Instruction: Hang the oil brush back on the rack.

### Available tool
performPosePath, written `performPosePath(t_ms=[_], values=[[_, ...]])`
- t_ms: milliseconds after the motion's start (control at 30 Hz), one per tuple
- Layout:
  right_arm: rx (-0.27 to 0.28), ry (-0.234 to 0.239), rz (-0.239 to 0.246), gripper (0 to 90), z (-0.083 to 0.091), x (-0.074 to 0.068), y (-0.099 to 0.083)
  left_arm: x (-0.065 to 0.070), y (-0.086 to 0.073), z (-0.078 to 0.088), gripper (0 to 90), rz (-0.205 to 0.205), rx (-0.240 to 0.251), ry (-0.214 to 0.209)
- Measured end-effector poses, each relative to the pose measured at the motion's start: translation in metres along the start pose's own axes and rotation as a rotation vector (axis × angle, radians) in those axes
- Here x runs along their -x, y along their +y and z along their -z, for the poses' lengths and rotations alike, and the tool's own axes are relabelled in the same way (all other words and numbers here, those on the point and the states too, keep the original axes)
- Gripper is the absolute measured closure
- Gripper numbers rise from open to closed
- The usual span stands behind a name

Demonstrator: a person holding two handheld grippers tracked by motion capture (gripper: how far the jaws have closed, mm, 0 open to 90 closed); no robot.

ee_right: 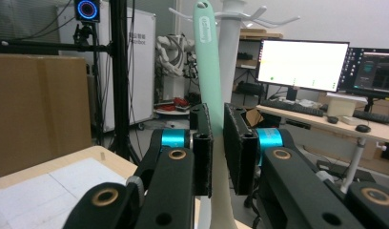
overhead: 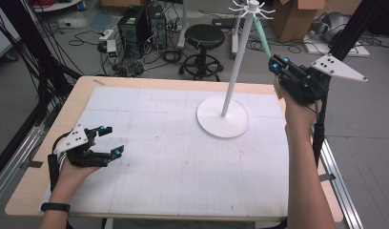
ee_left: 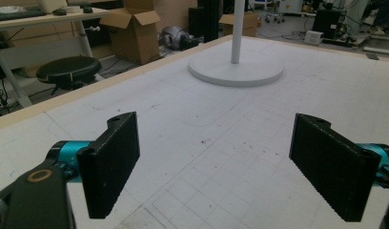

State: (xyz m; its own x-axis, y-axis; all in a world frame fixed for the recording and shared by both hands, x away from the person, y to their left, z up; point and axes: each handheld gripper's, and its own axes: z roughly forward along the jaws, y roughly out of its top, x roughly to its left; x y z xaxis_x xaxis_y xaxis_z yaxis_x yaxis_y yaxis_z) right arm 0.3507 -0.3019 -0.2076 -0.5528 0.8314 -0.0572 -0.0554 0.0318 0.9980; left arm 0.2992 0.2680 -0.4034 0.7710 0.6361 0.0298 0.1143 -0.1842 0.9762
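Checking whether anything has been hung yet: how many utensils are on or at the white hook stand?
1: a mint-green utensil, its top up at the hooks of the white stand, its handle clamped in the right gripper. Hooks facing away may hide more.

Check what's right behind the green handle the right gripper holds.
Right behind the green handle stands the white rack's pole, hooks spreading at its top. The right gripper covers the handle's lower part; whether the two touch is unclear.

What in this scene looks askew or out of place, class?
Nothing is spilled or broken. The one thing askew is the mint-green handle: it slants away from the white hook stand rather than hanging plumb, because the right gripper clamps its lower part. The left gripper rests open on the table mat.
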Motion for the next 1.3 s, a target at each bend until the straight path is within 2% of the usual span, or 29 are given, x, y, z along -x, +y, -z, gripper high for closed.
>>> performPosePath(t_ms=[233, 600, 767, 800, 933, 967, 1033, 1100, 1133, 1167, 1300], values=[[-0.002, -0.009, -0.013, 82.6, -0.004, 0.004, -0.003, 0.0, 0.0, -0.001, 18.0, -0.001, -0.005, -0.002], [-0.039, -0.019, -0.04, 81.9, -0.02, 0.004, -0.009, 0.0, -0.002, 0.0, 18.0, -0.002, -0.009, -0.004], [-0.049, -0.026, -0.028, 79.3, -0.022, 0.003, -0.011, 0.0, -0.002, 0.001, 18.0, 0.003, -0.003, -0.003], [-0.046, -0.031, -0.025, 71.2, -0.023, 0.002, -0.011, 0.0, -0.002, 0.001, 18.0, 0.002, -0.004, -0.003], [-0.058, -0.028, -0.017, 65.4, -0.023, 0.002, -0.011, 0.0, -0.001, 0.0, 18.0, -0.003, -0.007, -0.005], [-0.064, -0.019, -0.02, 61.3, -0.022, 0.003, -0.012, 0.0, -0.001, 0.0, 18.0, -0.003, -0.007, -0.006], [-0.064, -0.019, -0.015, 60.2, -0.021, 0.003, -0.012, 0.0, -0.001, 0.001, 18.0, -0.003, -0.006, -0.004], [-0.069, 0.012, -0.02, 50.7, -0.017, 0.003, -0.015, 0.0, -0.002, 0.001, 18.0, -0.002, -0.004, -0.004], [-0.069, 0.012, -0.02, 50.7, -0.017, 0.003, -0.015, 0.0, -0.002, 0.001, 18.0, 0.0, -0.004, -0.003], [-0.085, 0.041, -0.009, 46.9, -0.014, 0.003, -0.018, 0.0, -0.002, 0.001, 18.0, 0.0, -0.003, -0.003], [-0.097, 0.093, 0.006, 39.2, -0.005, 0.001, -0.028, 0.0, -0.003, 0.001, 18.0, -0.003, -0.015, 0.001]])
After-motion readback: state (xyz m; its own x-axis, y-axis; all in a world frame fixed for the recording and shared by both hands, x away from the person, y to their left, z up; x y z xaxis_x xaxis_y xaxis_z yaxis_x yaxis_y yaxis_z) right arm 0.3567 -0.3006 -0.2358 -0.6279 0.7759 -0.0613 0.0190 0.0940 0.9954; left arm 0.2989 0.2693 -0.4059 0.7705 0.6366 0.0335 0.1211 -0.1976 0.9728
